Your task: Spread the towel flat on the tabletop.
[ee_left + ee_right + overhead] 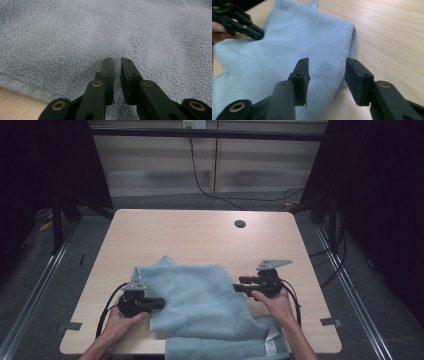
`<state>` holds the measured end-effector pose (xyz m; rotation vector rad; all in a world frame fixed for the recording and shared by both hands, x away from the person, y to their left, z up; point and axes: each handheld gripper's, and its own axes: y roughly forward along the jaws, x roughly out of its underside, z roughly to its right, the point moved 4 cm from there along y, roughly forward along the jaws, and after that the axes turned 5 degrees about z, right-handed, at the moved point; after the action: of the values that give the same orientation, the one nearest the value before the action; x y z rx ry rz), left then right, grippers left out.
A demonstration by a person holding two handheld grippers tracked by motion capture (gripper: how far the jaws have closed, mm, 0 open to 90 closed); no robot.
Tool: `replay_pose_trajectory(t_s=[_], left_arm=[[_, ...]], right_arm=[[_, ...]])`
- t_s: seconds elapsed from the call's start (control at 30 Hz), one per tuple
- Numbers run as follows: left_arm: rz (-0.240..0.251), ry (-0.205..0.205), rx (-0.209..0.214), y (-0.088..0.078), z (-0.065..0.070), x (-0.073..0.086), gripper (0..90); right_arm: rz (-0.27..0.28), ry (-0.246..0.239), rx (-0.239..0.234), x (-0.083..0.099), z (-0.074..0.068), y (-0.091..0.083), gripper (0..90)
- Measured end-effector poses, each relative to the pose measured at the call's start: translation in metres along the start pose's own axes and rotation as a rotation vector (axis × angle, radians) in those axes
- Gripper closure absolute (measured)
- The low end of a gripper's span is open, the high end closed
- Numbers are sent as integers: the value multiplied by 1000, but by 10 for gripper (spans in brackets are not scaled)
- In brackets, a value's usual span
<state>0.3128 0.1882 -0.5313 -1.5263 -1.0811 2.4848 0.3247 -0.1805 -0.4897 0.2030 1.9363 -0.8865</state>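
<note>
- Left gripper [117,62]: jaws nearly together, nothing visibly pinched, tips over the light blue towel [200,300].
- Right gripper [327,75]: jaws apart, empty, towel's folded edge just ahead between them.

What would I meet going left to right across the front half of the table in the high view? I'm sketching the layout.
Left hand-held gripper at the towel's left edge → light blue towel → right hand-held gripper at the towel's right edge → bare table.
</note>
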Motion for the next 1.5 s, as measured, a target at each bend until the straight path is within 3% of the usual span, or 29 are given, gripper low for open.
replay_pose_trajectory(t_s=[0.1, 0.17, 0.2, 0.27, 0.4, 0.47, 0.5, 0.53, 0.63, 0.73, 0.83, 0.87, 0.9, 0.97, 1.0, 1.03, 1.1, 1.13, 1.27, 1.47, 1.5], left_arm=[[-2, -1, 4, 0, -1, 0, 811], [0, -3, 5, 0, -1, 0, 810], [3, -9, 7, 1, -1, -1, 804], [1, -4, 6, 4, -3, -4, 784], [2, -9, -23, 10, -13, -12, 770], [5, -19, -66, 14, -22, -20, 768], [5, -19, -66, 14, -22, -20, 764], [16, -35, -68, 16, -25, -21, 753], [4, -14, -67, 16, -19, -21, 732], [8, 3, -54, 15, -12, -22, 713], [40, 3, -43, 12, -6, -28, 694], [49, 6, -45, 11, -5, -29, 678], [49, 6, -45, 11, -5, -29, 670], [57, 8, -41, 10, -4, -30, 663], [57, 7, -43, 11, -4, -30, 638], [52, 5, -43, 12, -4, -30, 638], [36, 2, -39, 15, -3, -29, 608], [31, 2, -36, 17, -2, -28, 597], [25, 15, -34, 19, 1, -29, 576], [63, 8, -5, 16, 11, -36, 532], [15, 39, -27, 22, 12, -34, 534]], right_arm=[[-35, 13, -21, -3, 2, 26, 520], [-60, 21, -23, -3, 1, 33, 532], [-80, 9, -28, -3, 0, 44, 694], [-71, 1, -24, -6, 0, 47, 807], [-35, -16, 7, -19, 4, 39, 852], [23, -39, 42, -42, 5, 23, 858], [23, -39, 42, -42, 5, 23, 858], [70, -53, 65, -60, 4, 11, 858], [134, -93, 68, -82, -6, -6, 857], [164, -137, 33, -87, -27, -13, 856], [135, -181, -14, -74, -50, -7, 856], [127, -173, -46, -66, -57, -3, 856], [127, -173, -46, -66, -57, -3, 856], [73, -185, -77, -43, -68, 7, 856], [-5, -177, -108, -16, -76, 21, 855], [-5, -177, -108, -16, -76, 21, 855], [-87, -158, -128, 19, -81, 34, 854], [-104, -149, -130, 27, -82, 36, 854], [-97, -110, -146, 37, -84, 36, 854], [-122, -127, -176, 50, -99, 28, 839], [-122, -125, -194, 52, -103, 22, 749]])
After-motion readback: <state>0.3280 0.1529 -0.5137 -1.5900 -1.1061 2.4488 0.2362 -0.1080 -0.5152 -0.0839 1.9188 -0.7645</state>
